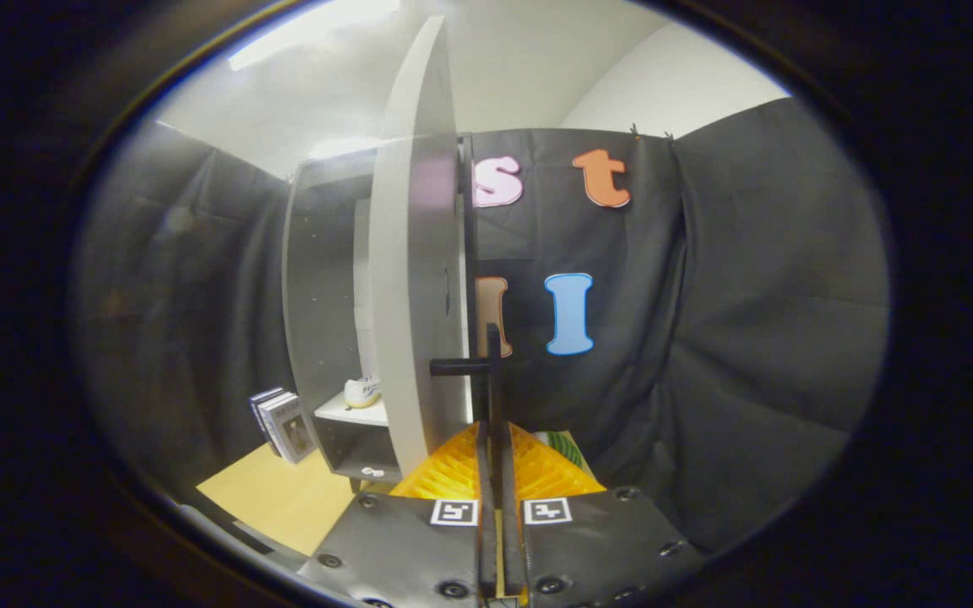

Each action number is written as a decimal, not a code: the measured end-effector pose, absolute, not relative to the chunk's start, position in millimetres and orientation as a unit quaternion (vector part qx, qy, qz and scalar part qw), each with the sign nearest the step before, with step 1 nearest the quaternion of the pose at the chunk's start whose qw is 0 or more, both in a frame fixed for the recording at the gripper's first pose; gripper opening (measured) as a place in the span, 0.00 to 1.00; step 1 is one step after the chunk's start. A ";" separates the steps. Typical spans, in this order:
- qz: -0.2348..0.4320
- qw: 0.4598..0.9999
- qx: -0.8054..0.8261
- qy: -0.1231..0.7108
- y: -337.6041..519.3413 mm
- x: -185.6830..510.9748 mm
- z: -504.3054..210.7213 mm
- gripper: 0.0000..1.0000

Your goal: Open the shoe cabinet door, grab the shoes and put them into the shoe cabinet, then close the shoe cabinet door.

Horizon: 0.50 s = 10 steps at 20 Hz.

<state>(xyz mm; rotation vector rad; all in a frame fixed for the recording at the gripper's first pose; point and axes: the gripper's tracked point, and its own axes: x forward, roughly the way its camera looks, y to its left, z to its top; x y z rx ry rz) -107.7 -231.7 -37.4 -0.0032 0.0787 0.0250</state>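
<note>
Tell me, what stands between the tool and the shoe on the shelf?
In the gripper view, the open cabinet door stands between the tool, closed at its handle, and the shoe.

No wording, brand or number can be read anywhere here. The two square black-and-white marker tags at the base of the gripper's fingers carry coded patterns, not text. The print on the boxes standing left of the fingers, beside the shoe cabinet, is too small to make out.

boxes: leaning, left of cabinet, on table | table: pale wood | ceiling light: lit
</note>
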 end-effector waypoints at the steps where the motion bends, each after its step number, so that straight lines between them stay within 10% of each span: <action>1: 0.010 0.999 -0.012 0.033 -234.7 -114.3 -34.9 0.05; 10: 0.059 0.998 0.002 0.034 -158.5 -174.4 -53.8 0.05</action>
